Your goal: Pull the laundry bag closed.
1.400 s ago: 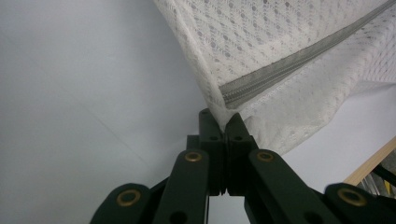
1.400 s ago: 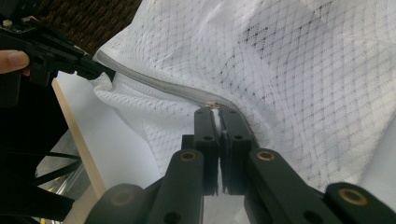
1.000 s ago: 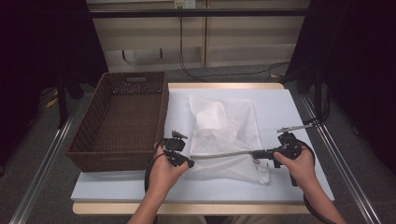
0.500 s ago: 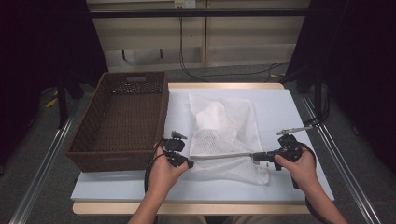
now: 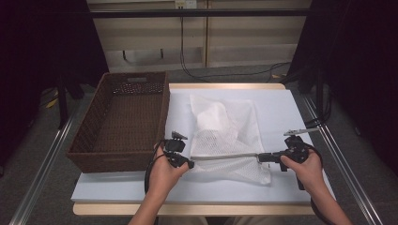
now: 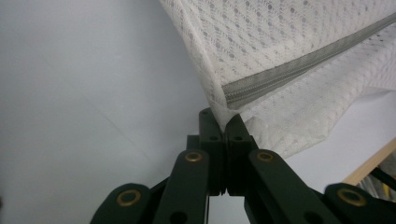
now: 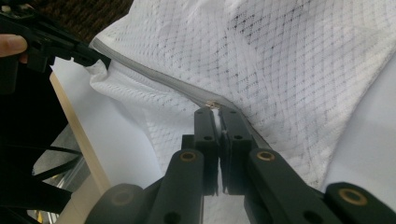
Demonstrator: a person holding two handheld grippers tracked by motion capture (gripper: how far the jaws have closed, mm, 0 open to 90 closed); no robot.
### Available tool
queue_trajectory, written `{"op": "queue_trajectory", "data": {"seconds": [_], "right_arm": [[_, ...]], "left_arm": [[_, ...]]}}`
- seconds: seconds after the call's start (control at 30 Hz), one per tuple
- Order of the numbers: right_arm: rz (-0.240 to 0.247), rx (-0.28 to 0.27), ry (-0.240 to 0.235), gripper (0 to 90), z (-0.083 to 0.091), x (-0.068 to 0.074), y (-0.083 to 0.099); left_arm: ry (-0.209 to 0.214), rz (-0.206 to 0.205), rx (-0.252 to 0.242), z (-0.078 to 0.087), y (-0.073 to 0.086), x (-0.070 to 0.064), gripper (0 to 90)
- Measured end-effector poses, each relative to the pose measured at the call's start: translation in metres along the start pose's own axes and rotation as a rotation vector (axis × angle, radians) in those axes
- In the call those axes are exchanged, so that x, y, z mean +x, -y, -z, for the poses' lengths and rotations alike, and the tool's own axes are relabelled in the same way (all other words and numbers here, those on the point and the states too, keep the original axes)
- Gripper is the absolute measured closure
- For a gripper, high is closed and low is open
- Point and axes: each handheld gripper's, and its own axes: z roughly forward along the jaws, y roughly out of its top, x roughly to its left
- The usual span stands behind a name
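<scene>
Beside the wicker basket (image 5: 119, 122), the left gripper (image 5: 187, 162) pinches the corner of the white mesh laundry bag (image 5: 225, 136) on the table (image 5: 117, 190), anchoring it so the right gripper (image 5: 261, 158), clamped on the zipper pull (image 7: 212, 104), can draw the zipper (image 5: 225, 155) taut.

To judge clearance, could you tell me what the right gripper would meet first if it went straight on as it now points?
Probably the left gripper: the right gripper points along the mesh bag's zipper toward it.

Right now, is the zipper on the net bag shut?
Shut: the grey zipper on the net bag runs closed between both tongs.
</scene>
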Motion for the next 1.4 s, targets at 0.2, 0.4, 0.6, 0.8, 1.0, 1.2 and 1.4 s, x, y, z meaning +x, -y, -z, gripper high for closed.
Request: {"op": "queue_trajectory", "data": {"seconds": [0.2,0.4,0.6,0.8,1.0,1.2,1.4], "right_arm": [[0.011,-0.005,0.003,86.8,0.003,0.002,0.000],[0.003,-0.010,0.006,86.8,0.006,0.000,0.001],[0.008,-0.008,0.011,86.8,0.008,0.000,0.000],[0.003,-0.012,0.016,86.8,0.010,-0.001,0.001],[0.015,-0.011,0.035,86.8,0.012,-0.001,0.000],[0.008,-0.016,0.021,86.8,0.013,-0.002,0.000],[0.005,-0.017,0.016,86.8,0.013,-0.002,0.000]], "left_arm": [[0.001,-0.001,0.000,0.001,0.000,-0.001,89.1],[0.002,0.006,-0.002,-0.001,0.000,0.000,89.1],[-0.008,0.005,-0.002,0.000,0.000,0.000,89.1],[0.002,0.010,-0.005,0.000,0.000,0.000,89.2],[0.006,0.010,-0.012,0.001,-0.001,0.000,89.1],[0.010,0.014,-0.016,0.002,0.000,0.000,89.1],[0.004,0.005,-0.007,0.002,0.000,0.000,89.1]]}}
